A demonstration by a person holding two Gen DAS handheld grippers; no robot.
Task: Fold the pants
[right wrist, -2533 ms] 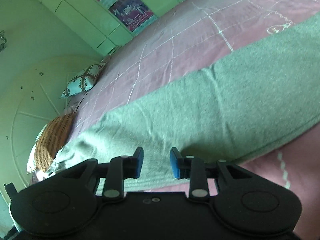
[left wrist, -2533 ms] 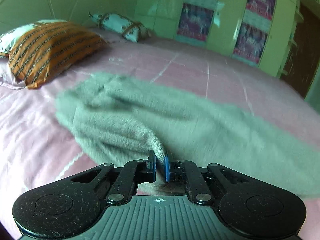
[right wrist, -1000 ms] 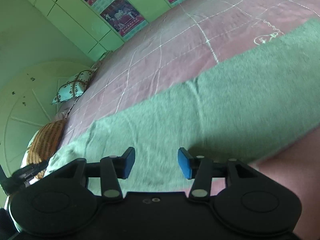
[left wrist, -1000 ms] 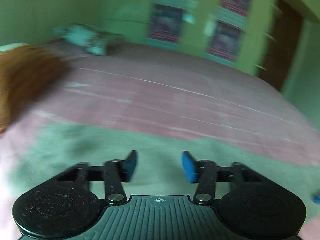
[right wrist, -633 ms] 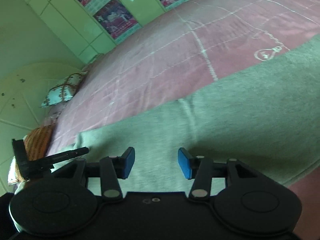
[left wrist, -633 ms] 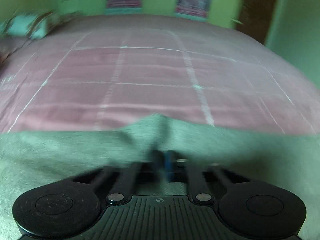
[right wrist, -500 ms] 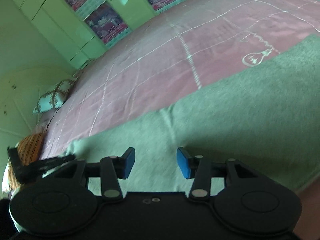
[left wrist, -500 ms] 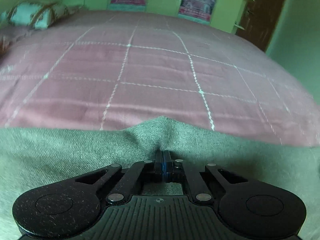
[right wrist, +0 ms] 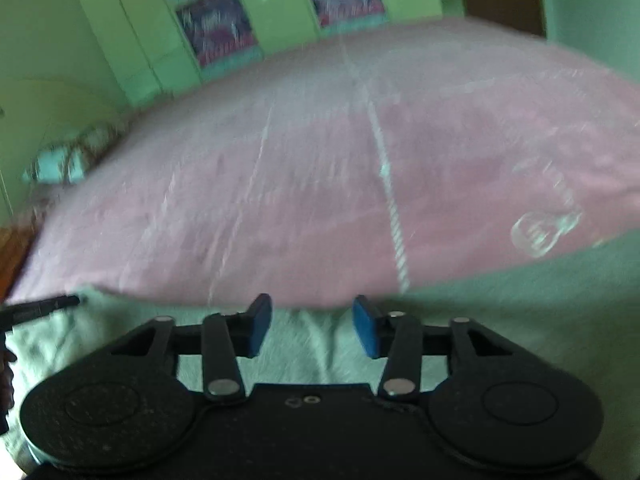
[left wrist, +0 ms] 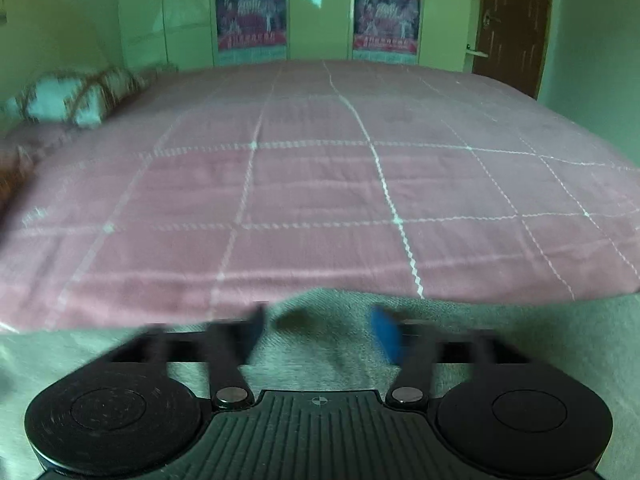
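Note:
Grey-green pants lie flat along the near edge of a pink checked bedspread. My left gripper is open, its blurred fingers spread over the far edge of the pants, holding nothing. The pants also show in the right wrist view. My right gripper is open and empty above the same far edge. The tip of the left gripper pokes in at the far left of that view.
A patterned pillow lies at the head of the bed on the left, also in the right wrist view. Green cupboards with posters stand behind the bed. A brown door is at the right.
My left gripper was shut on the pants' far edge half a second ago and has now opened, letting the cloth go. My right gripper stayed open and swung to face the bed squarely.

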